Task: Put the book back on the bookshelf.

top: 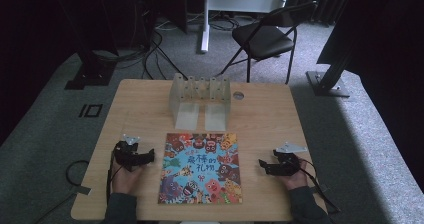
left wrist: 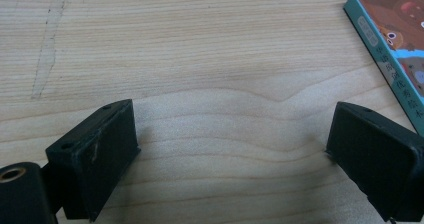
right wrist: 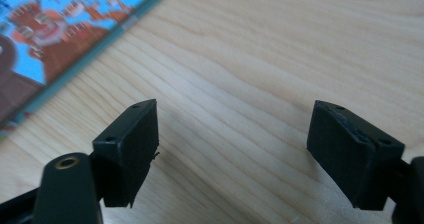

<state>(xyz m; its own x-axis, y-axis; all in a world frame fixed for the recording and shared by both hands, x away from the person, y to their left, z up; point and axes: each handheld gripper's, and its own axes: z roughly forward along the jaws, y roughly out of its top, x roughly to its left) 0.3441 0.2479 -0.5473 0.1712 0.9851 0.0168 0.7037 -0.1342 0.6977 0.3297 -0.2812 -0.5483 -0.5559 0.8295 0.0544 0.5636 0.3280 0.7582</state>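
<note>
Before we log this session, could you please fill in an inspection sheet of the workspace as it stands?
Surface: light wooden table, a faint scuff line near the left gripper.
Job's things: picture book lying flat, cover up, at the near middle; clear slotted rack standing behind it, apart from it.
Clutter: small round disc beside the rack.
Grippers: left gripper and right gripper rest either side of the book, jaws open, nothing between them.
Cables: one cable trails off the table's left; floor cables beyond.
Surroundings: grey carpet, black folding chair, dark frame posts.
</note>
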